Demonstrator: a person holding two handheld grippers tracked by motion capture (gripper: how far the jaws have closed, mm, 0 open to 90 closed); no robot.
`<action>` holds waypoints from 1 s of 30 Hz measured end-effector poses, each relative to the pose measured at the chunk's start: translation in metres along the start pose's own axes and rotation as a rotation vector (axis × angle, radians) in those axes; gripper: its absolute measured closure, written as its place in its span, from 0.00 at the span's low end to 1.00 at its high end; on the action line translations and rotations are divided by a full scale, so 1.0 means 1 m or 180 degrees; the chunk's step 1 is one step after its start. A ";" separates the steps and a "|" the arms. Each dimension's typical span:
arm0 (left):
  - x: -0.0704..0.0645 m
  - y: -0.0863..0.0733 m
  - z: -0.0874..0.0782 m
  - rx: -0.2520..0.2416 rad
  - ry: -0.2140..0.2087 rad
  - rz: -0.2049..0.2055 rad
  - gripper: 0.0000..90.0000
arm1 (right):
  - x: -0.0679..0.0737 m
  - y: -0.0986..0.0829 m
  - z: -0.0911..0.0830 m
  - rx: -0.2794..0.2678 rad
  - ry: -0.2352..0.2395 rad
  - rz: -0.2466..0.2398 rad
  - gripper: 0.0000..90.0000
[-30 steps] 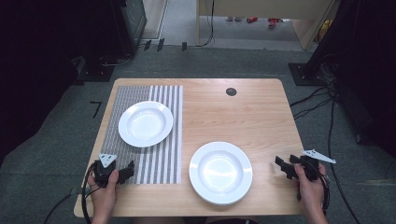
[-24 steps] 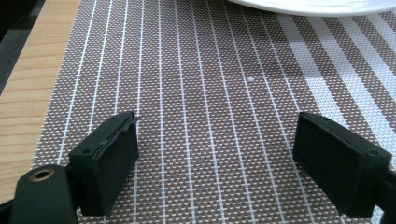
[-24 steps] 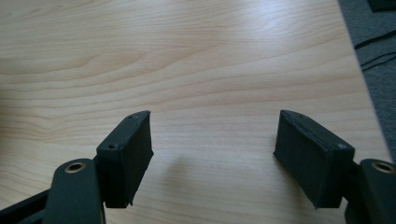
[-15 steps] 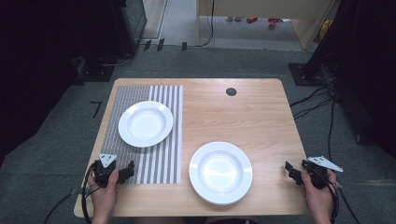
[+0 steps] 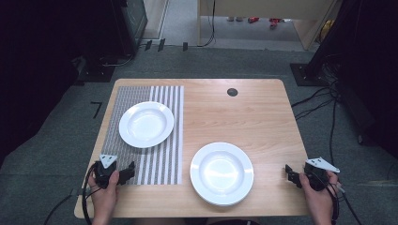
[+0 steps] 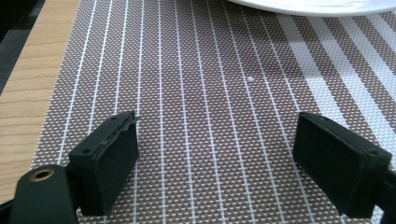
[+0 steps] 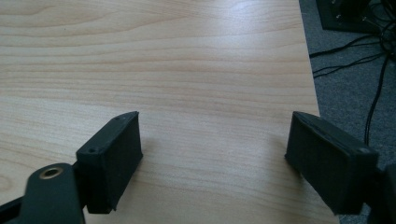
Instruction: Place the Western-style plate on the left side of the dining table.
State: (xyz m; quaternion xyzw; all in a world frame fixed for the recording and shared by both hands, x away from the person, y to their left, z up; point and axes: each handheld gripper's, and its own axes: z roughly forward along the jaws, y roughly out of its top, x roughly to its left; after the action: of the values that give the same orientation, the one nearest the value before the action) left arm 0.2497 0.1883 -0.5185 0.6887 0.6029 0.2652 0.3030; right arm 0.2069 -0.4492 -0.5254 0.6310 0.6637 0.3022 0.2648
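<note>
Holding both grippers wide open and empty, we keep left (image 5: 126, 171) at lower left near the mat (image 5: 155, 164), right (image 5: 290, 174) lower right beside a plate (image 5: 221, 173).

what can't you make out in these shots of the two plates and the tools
1. Mat plate: in the left gripper view the top edge cuts off all but a sliver of its rim.
2. Near plate: in the high view glare washes out its centre, so any marks there are unreadable.
3. Right tool: in the high view it is too small and dark to judge its opening; the right gripper view shows its jaws wide apart.
</note>
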 end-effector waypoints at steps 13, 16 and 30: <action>0.000 0.000 0.000 0.0001 0.0000 0.0001 0.16 | 0.003 0.002 0.004 0.0135 0.0145 -0.0149 0.00; 0.000 0.000 0.000 0.0002 -0.0001 0.0001 0.15 | 0.003 0.002 0.004 0.0135 0.0146 -0.0150 0.00; 0.000 0.000 0.000 0.0001 0.0000 0.0001 0.15 | 0.003 0.002 0.004 0.0135 0.0145 -0.0150 0.00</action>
State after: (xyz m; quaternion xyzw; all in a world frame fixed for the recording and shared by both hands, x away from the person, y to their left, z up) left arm 0.2499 0.1882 -0.5185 0.6889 0.6029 0.2651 0.3028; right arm 0.2112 -0.4458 -0.5269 0.6135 0.6905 0.2960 0.2432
